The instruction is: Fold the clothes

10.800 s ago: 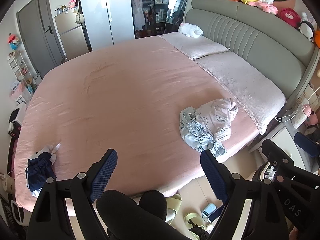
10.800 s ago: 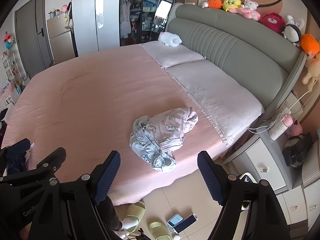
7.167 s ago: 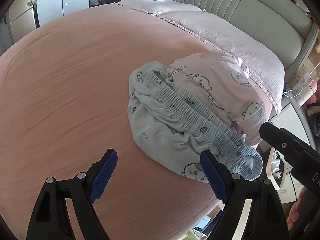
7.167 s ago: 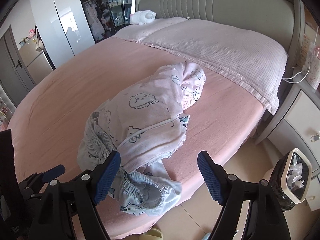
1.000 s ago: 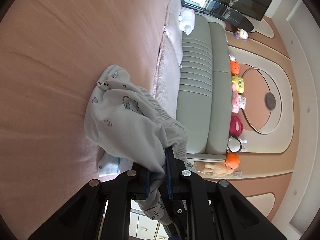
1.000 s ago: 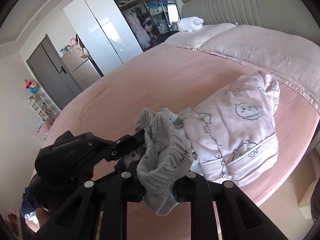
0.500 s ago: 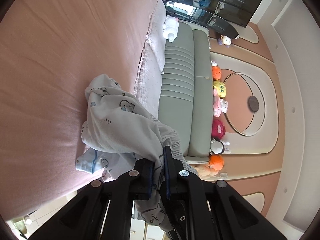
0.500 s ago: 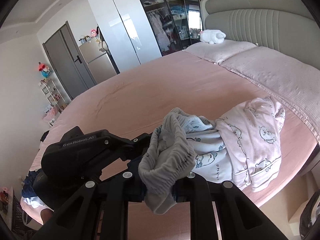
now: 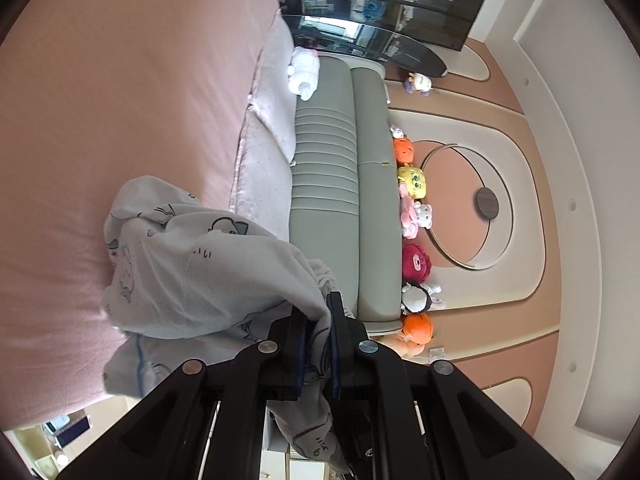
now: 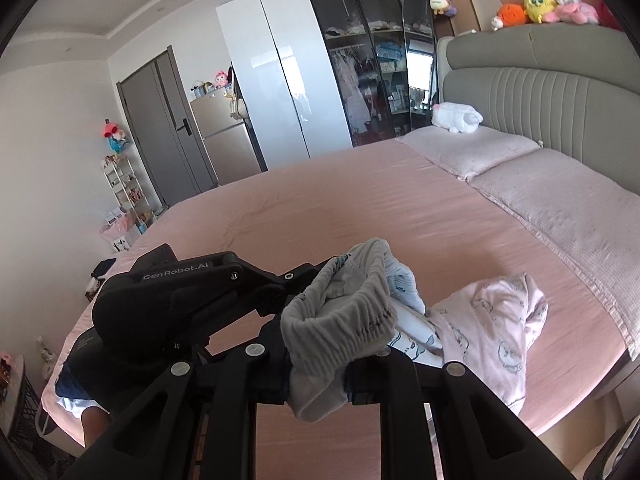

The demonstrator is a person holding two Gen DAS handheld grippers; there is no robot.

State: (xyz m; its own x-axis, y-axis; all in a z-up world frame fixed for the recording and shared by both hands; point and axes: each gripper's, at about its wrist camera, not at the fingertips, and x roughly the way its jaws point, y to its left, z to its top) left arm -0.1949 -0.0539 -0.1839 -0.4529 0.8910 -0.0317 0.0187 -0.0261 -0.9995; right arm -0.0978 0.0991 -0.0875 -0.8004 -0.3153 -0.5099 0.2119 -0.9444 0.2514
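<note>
Both grippers hold one pair of pale grey printed pants by its elastic waistband. My left gripper (image 9: 317, 344) is shut on the pants (image 9: 192, 272), which hang from it down onto the pink bed (image 9: 120, 120). My right gripper (image 10: 320, 364) is shut on the bunched waistband (image 10: 340, 320). The left gripper body (image 10: 172, 300) shows just to its left. A pale pink printed top (image 10: 496, 328) lies crumpled on the bed, right of the pants.
A grey padded headboard (image 10: 540, 84) with plush toys on top (image 10: 540, 0) and two pillows (image 10: 560, 196) are at the right. A wardrobe (image 10: 304, 84), a fridge (image 10: 220, 132) and a door (image 10: 160, 120) stand beyond the bed. Dark clothes (image 10: 72, 392) lie at the bed's left edge.
Both grippers have lifted the pants higher off the bed. The right wrist view now looks more level across the room. The pink top stays on the bed.
</note>
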